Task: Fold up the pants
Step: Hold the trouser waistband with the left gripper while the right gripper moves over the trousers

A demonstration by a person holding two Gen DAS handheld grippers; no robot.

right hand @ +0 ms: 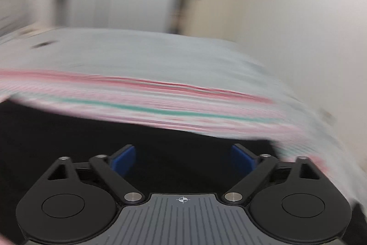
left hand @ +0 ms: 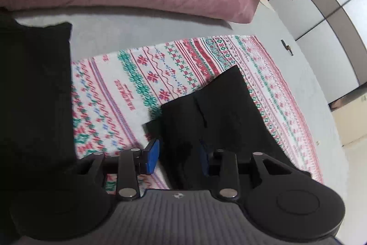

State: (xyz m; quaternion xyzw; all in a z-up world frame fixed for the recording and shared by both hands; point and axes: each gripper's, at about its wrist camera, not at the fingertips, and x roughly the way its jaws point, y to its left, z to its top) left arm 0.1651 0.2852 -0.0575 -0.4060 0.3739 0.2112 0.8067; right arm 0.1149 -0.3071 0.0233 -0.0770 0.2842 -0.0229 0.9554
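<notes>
Fingers (left hand: 153, 156) of the left gripper (left hand: 179, 156) pinch black pants (left hand: 218, 111) over a patterned blanket (left hand: 128, 88); right gripper (right hand: 182, 159) fingers (right hand: 123, 161) spread above blurred black cloth.

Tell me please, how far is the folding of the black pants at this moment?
Partly done, it seems. Done: one black folded piece lies flat on the patterned blanket. In hand: the left gripper has black pants fabric between its fingers, a corner raised. The right gripper is open above dark cloth; that view is blurred. Left: laying this part down flat.
</notes>
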